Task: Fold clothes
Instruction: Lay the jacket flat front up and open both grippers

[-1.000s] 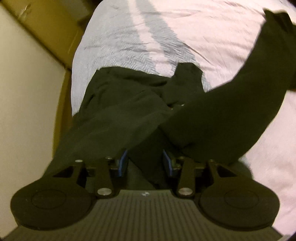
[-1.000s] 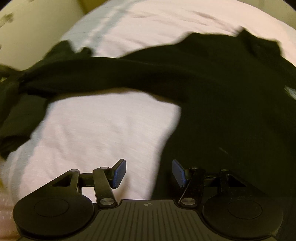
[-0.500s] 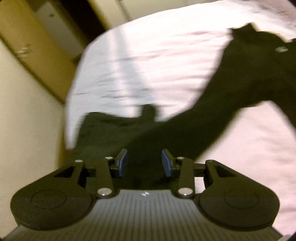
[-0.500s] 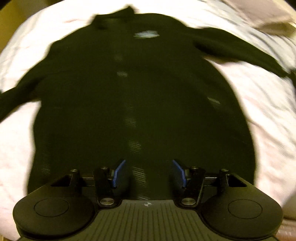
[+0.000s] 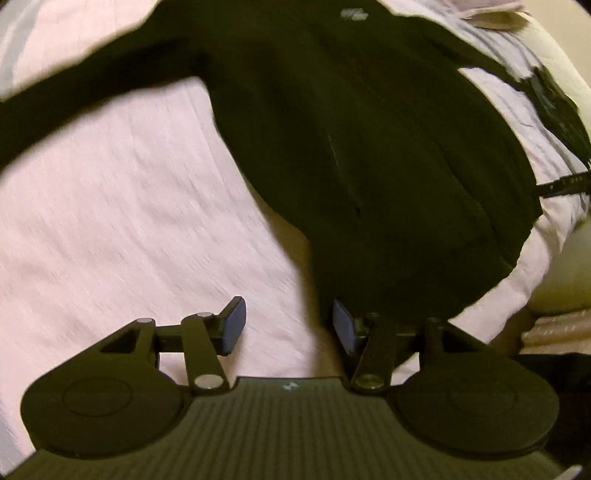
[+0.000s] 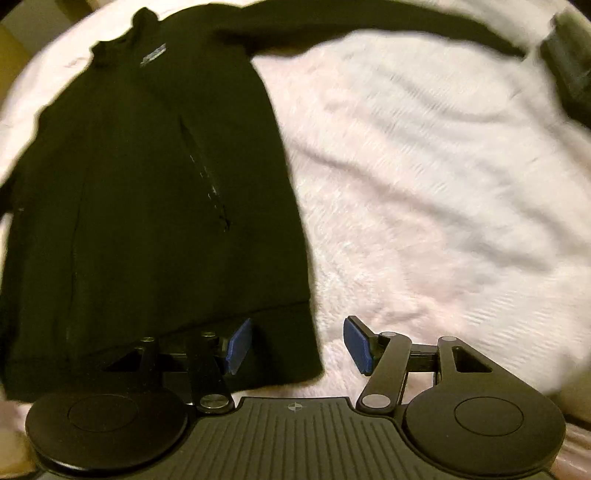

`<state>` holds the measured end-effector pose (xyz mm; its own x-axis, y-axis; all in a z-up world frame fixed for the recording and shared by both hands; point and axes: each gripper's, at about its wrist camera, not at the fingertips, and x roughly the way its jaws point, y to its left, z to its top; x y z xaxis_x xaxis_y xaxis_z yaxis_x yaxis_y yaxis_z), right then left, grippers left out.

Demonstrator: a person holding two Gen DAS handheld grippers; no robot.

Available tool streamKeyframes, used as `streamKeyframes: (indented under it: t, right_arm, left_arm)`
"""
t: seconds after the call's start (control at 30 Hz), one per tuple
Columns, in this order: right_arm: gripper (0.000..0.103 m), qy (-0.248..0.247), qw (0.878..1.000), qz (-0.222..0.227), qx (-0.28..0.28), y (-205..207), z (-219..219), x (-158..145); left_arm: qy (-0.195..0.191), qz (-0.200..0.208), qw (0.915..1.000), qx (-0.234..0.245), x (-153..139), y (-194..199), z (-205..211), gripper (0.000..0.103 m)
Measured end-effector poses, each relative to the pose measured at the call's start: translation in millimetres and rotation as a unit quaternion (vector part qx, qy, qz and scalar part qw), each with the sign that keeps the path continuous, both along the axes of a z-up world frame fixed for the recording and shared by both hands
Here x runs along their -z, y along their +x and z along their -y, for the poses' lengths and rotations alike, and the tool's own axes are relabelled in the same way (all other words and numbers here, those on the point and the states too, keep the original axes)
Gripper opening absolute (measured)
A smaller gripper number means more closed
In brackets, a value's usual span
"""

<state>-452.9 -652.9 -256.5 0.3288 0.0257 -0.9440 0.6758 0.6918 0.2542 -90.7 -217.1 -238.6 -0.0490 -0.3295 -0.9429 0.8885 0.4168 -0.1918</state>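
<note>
A: Jacket?
B: Black jacket [image 6: 155, 184] spread flat on the bed [image 6: 424, 184], sleeves out.
A: Tongs?
B: Left tongs [image 5: 286, 326] just widened, grasping nothing; right tongs [image 6: 297, 345] released, straddling the hem corner.

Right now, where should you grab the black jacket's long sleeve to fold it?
Grab the black jacket by its sleeve near the far cuff, coming down from above. The sleeve lies flat and stretched straight out across the bed sheet, so pinching its end could carry it back over the body.
</note>
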Motion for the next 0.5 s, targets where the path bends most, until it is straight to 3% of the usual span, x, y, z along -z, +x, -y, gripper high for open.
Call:
streamKeyframes:
  t: [0.13,0.17,0.2,0.27,0.3,0.43,0.5]
  right_arm:
    - [0.058,0.109,0.993,0.034,-0.041,2,18,35]
    - [0.05,0.116,0.991,0.034,-0.056,4,19,38]
    - [0.03,0.119,0.99,0.029,-0.066,7,20,40]
    - [0.009,0.135,0.989,0.023,-0.062,7,29,39]
    - [0.004,0.14,0.988,0.022,-0.062,5,33,34]
    - [0.002,0.143,0.986,0.022,-0.086,-10,44,-2]
    - [0.002,0.137,0.986,-0.002,-0.09,-18,46,-4]
  left_arm:
    - [0.035,-0.016,0.9968,-0.07,28,-19,-2,0.048]
    - [0.035,-0.023,0.9953,-0.087,30,-21,-2,0.048]
    - [0.036,-0.029,0.9934,-0.105,32,-22,-3,0.043]
    - [0.026,-0.059,0.9903,-0.124,29,-22,-4,0.01]
    - [0.024,-0.064,0.9904,-0.121,24,-23,-5,0.003]
    - [0.014,-0.06,0.994,-0.091,-1,-29,-13,0.003]
    - [0.021,-0.063,0.9932,-0.096,-1,-31,-17,0.003]
